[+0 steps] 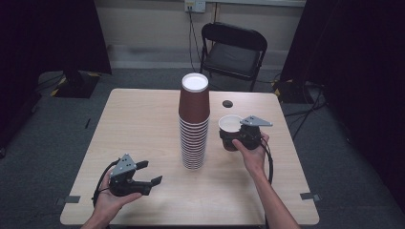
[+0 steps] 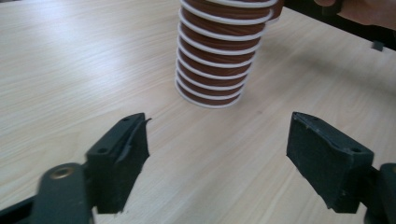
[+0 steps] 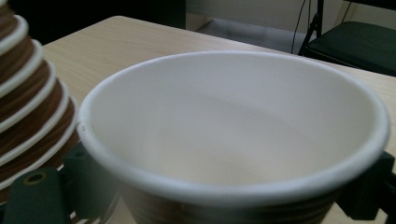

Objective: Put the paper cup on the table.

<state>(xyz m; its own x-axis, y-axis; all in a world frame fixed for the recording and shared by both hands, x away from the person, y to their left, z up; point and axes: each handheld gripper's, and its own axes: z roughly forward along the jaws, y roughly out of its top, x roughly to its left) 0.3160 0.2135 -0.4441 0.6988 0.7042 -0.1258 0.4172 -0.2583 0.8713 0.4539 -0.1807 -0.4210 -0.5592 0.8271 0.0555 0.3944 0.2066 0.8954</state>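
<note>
Wooden table [image 1: 143, 124]: pale laminate top, filling the centre of the high view, with a small dark round hole [image 1: 227, 103] near its far edge, right of centre.

Stack of paper cups [image 1: 194, 124]: brown with white rims, nested upside down, standing upright at the middle of the frame; its white top disc was lit brightly. In the left gripper view the stack's lower rims appeared at upper centre [image 2: 217, 56], resting on the tabletop.

Single paper cup [image 1: 230, 130]: brown outside, white inside, mouth up, just right of the stack in the high view. In the right gripper view its open mouth [image 3: 233, 126] took up most of the frame.

Right gripper [image 1: 241, 137]: held in the person's right hand [image 1: 253, 152], right of centre; its jaws were pinching the single cup from either side.

Left gripper [image 1: 148, 174]: held in the left hand [image 1: 112, 195] at lower left, well apart from the stack; jaws spread wide, nothing between them.

Folding chair [image 1: 234, 50]: black, beyond the table at upper centre.
</note>
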